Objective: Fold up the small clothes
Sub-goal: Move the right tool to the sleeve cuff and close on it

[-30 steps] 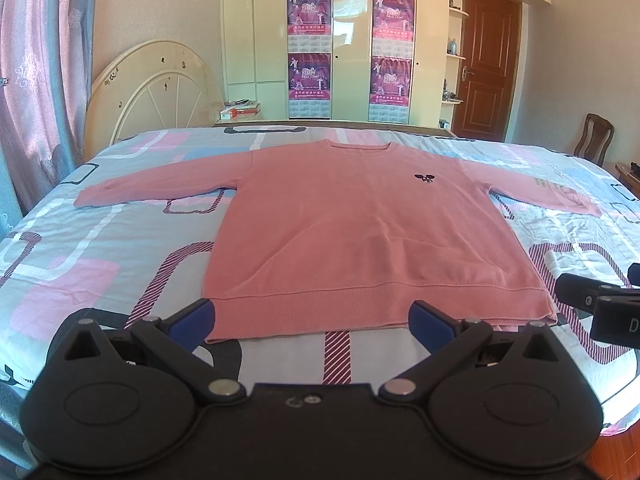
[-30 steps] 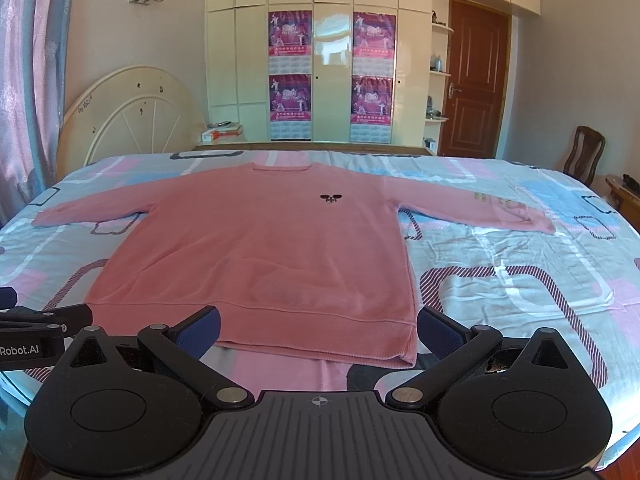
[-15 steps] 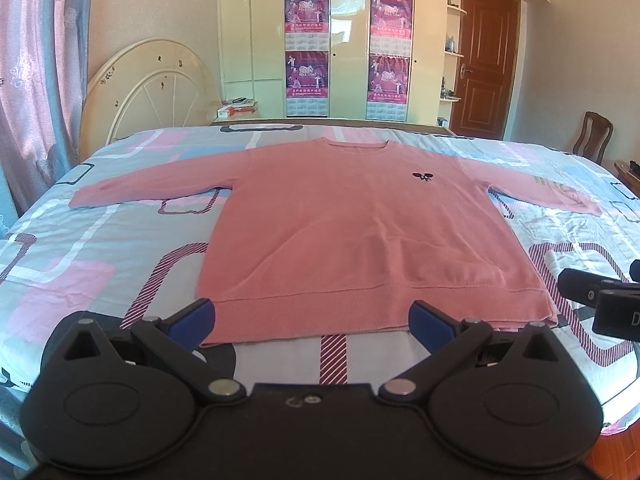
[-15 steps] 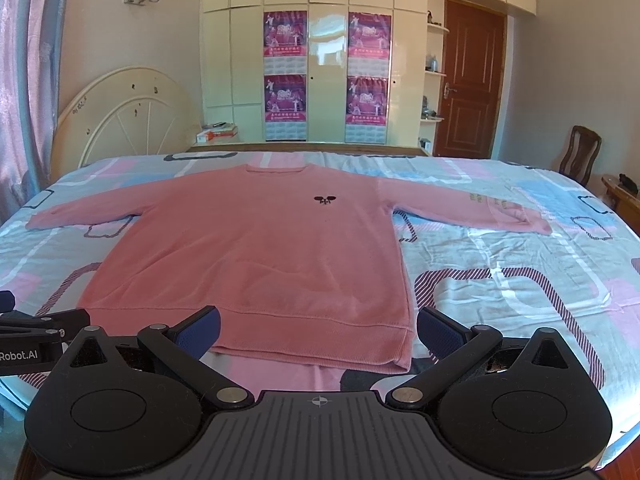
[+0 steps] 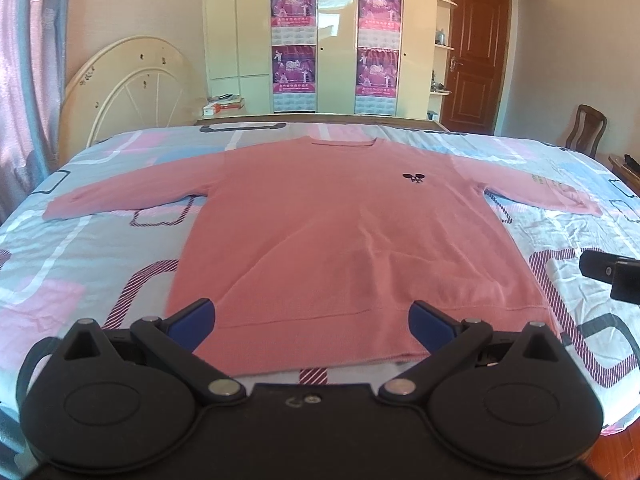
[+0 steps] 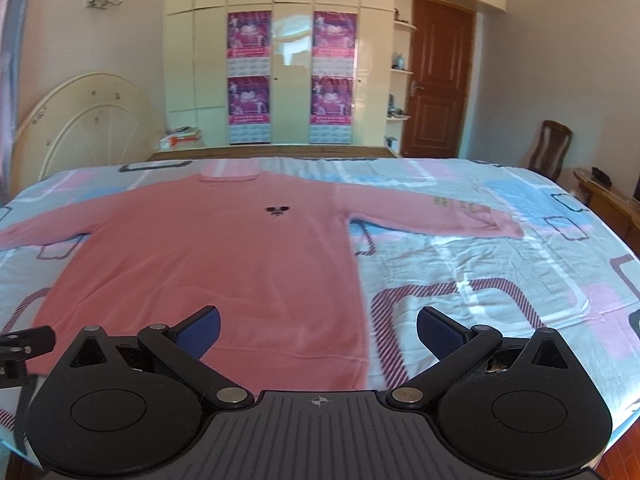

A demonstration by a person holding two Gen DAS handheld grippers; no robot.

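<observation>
1. We see a pink sweater lying flat and face up on a bed, filling the middle of the left wrist view; its neckline points toward the top of the frame and its hem runs along the lower middle.
2. Both sleeves are spread out sideways: one reaches the left edge of the frame, the other the right, where its cuff looks slightly rumpled.
3. A small dark emblem sits on the chest, right of centre in the left wrist view.
4. The patterned bedsheet, with pink, blue and grey blocks and striped outlines, shows on all sides of the sweater.
5. Our left gripper occupies the bottom of its own view, jaws spread wide and holding nothing; its blue pads frame the sweater's hem, and we cannot tell whether they touch the cloth.
6. Our right gripper is likewise released and empty at the bottom of the right wrist view, its left pad over the sweater's lower right corner and its right pad over bare sheet.
7. In the right wrist view the sweater lies in the left and centre of the frame.
8. Behind the bed, in the upper middle, stands a cream wardrobe with purple posters; a brown door is at upper right, and a wooden chair sits at the right edge.
</observation>
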